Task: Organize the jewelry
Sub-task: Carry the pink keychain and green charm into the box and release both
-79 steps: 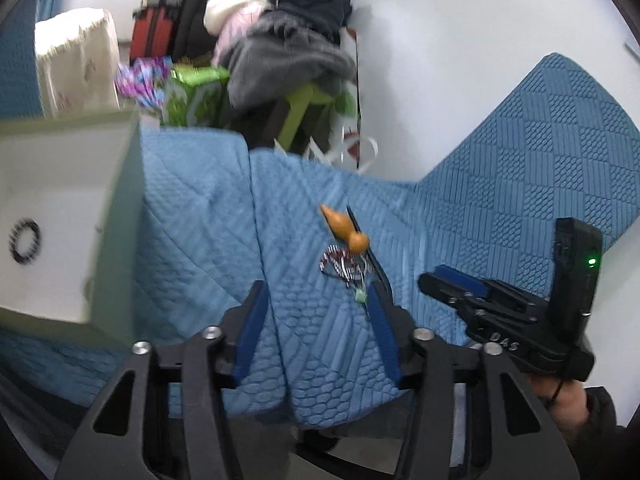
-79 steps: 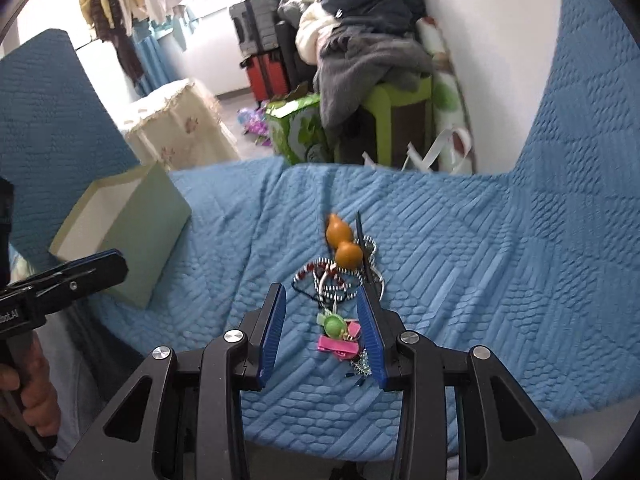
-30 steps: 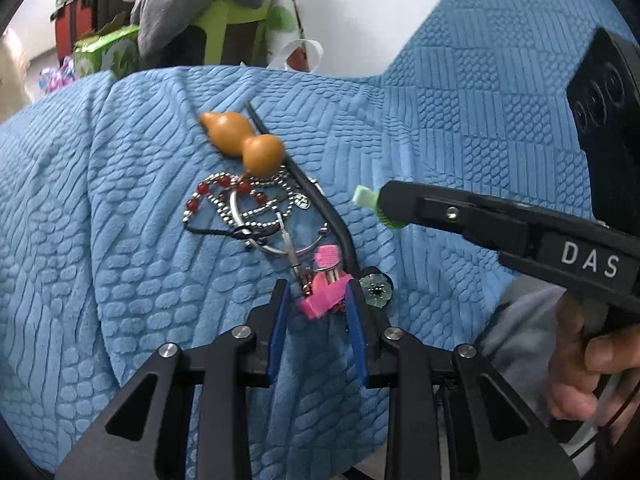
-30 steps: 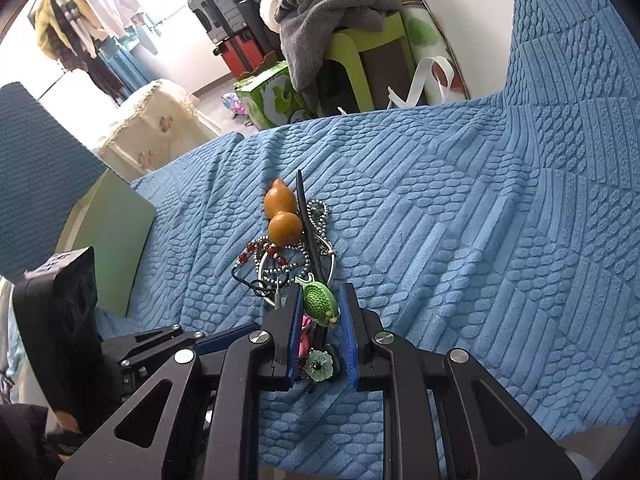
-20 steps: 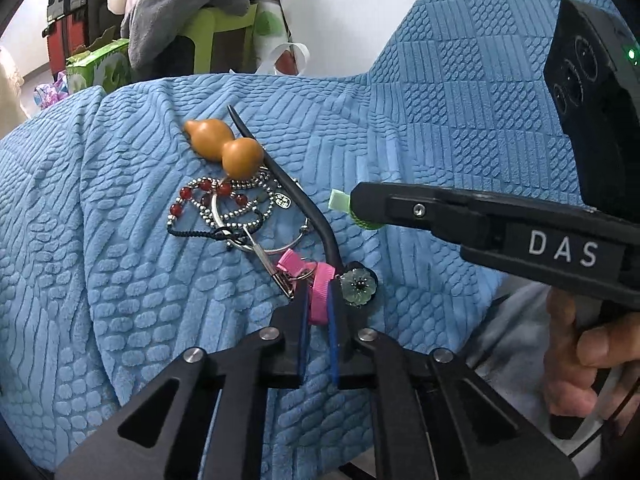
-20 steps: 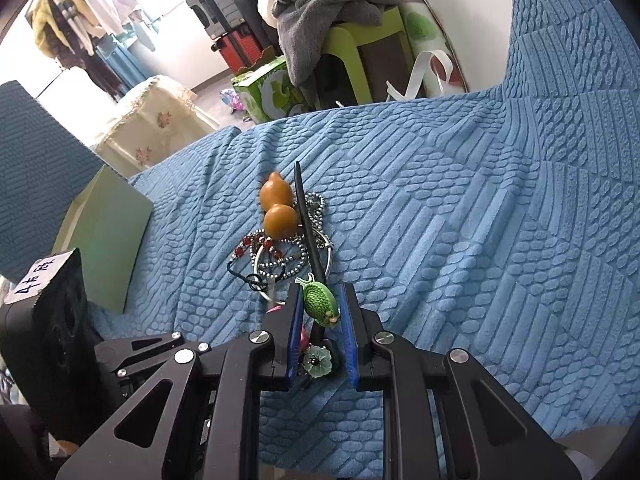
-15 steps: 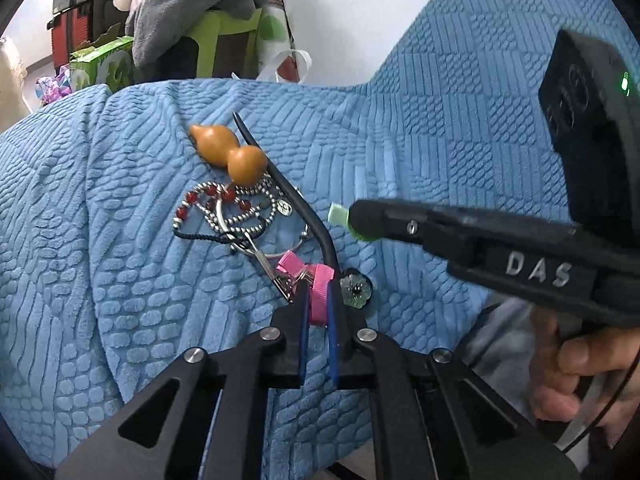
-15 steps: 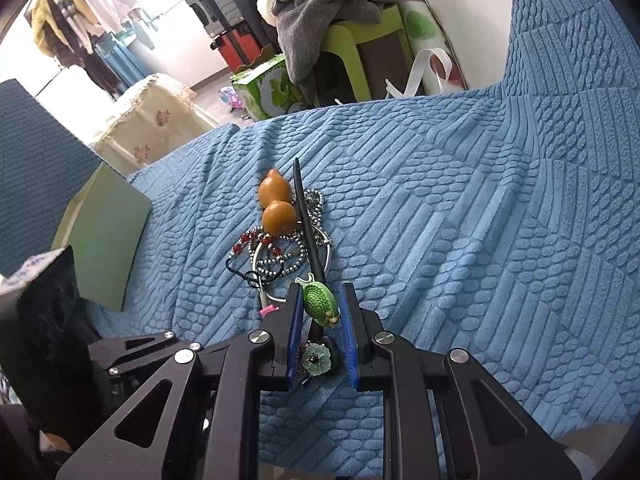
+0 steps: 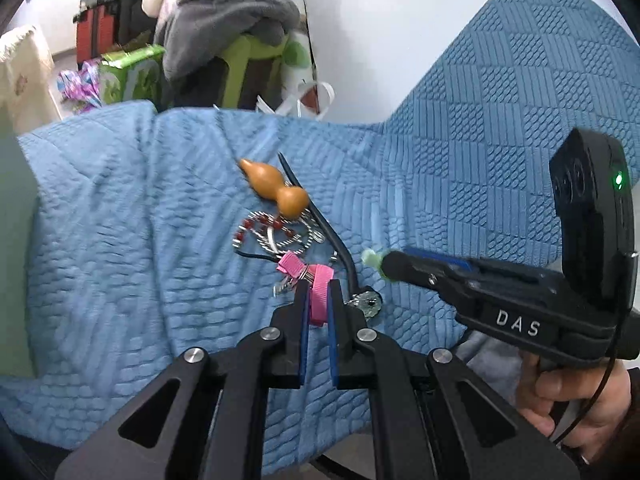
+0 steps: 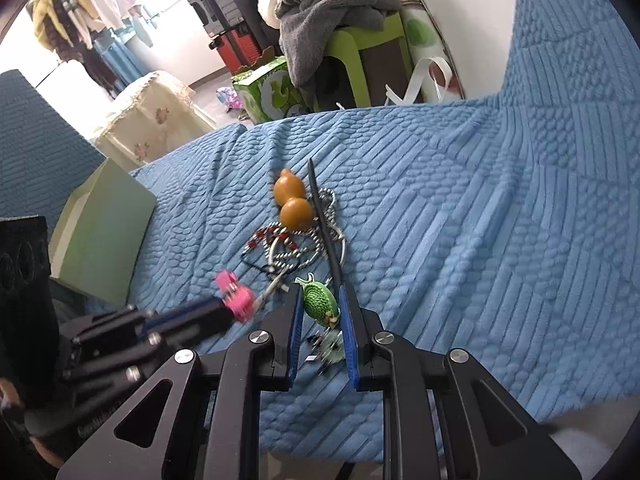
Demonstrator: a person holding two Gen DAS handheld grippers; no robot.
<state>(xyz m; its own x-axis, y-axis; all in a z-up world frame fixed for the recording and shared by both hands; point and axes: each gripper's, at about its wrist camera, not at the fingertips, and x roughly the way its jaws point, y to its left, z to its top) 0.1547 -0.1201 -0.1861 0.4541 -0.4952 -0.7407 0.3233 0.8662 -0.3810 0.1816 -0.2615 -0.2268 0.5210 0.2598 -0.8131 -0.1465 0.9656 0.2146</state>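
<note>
A tangle of jewelry lies on the blue quilted cover (image 9: 460, 152): an orange gourd charm (image 9: 276, 190), a red bead string with a silver chain (image 9: 276, 234), and a black stick (image 9: 320, 224). My left gripper (image 9: 319, 284) is shut on a pink ribbon clip (image 9: 320, 290), lifted a little, with metal bits hanging off it. My right gripper (image 10: 319, 290) is shut on a green woven fish charm (image 10: 320, 302); a small green flower piece (image 10: 332, 350) dangles below it. In the right wrist view the left gripper (image 10: 236, 306) comes in from the left with the pink ribbon clip (image 10: 234, 290).
A pale green open box (image 10: 104, 236) stands on the cover at the left. Beyond the cover's far edge are a green stool (image 10: 360, 52) piled with grey clothes, a green carton (image 10: 272, 88) and suitcases. A hand (image 9: 576, 404) holds the right gripper's handle.
My left gripper closed on the pink ribbon clip, then rose and drew back with it, pulling it off the pile. The right gripper stayed put, holding the green fish charm.
</note>
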